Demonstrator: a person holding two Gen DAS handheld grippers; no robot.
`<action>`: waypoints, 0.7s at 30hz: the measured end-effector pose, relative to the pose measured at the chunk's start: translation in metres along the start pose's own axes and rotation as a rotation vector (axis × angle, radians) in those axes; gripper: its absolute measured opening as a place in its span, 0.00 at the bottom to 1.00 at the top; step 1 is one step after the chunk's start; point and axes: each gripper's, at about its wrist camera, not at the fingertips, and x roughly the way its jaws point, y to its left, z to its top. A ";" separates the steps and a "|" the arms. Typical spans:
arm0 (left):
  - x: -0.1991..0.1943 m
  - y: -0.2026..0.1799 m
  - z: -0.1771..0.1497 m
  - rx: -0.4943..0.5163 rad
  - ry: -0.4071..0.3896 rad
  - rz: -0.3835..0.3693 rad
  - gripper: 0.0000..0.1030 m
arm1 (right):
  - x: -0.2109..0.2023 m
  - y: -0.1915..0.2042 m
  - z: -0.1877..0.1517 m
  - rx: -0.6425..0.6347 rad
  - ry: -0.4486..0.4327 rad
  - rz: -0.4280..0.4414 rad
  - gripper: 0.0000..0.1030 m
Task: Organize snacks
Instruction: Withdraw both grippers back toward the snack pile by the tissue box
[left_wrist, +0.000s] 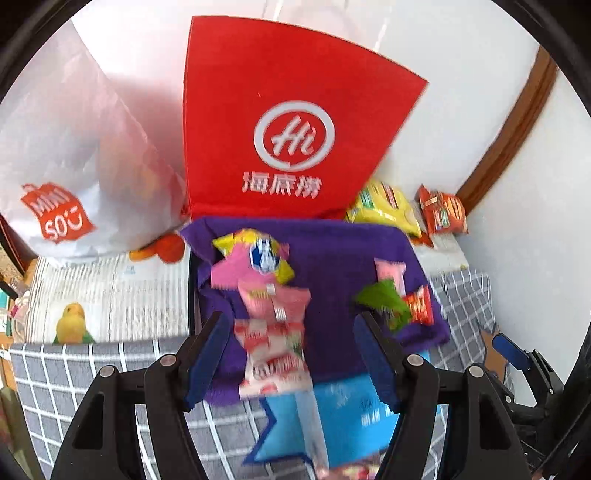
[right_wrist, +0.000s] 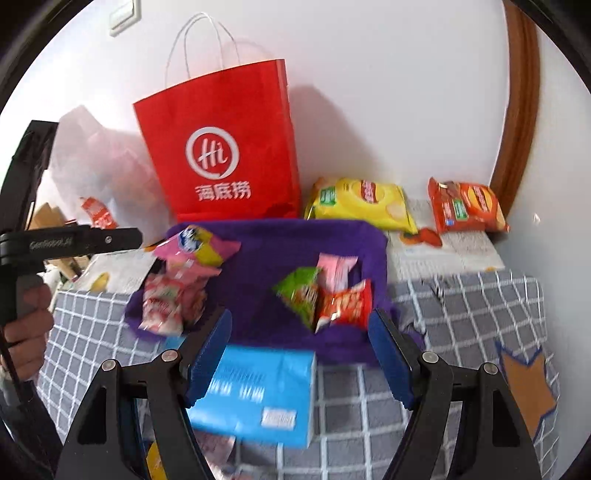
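The left gripper (left_wrist: 291, 354) hangs above the purple cloth tray (left_wrist: 332, 251) with its fingers (left_wrist: 207, 354) spread apart and nothing pressed between them; the pink-and-white snack packets (left_wrist: 273, 332) seen in the gap lie below on the tray, not held. The right gripper (right_wrist: 299, 354) likewise stands wide and empty, over a blue box (right_wrist: 258, 391) at the tray's near edge. The tray sits on the checked desk (right_wrist: 461, 306) in front of a red paper bag (right_wrist: 221, 147). The pink packets are stacked in a row whose long axis runs away from the left camera toward the bag; a green packet (right_wrist: 299, 295) and a red packet (right_wrist: 347, 302) lean together on the tray's right side, corners up. Judging from this, the loose overlapped pile could slide off the tray's soft left rim if a finger brushes it, and the slippery wrappers may squirt out of a shallow pinch.
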 end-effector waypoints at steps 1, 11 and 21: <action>-0.002 -0.002 -0.005 0.009 0.002 0.012 0.66 | -0.004 0.001 -0.006 0.000 0.004 0.007 0.73; -0.024 0.014 -0.073 0.024 0.018 0.095 0.66 | 0.001 0.033 -0.071 -0.035 0.124 0.113 0.44; -0.028 0.040 -0.129 -0.031 0.079 0.082 0.66 | 0.023 0.075 -0.093 -0.129 0.239 0.212 0.42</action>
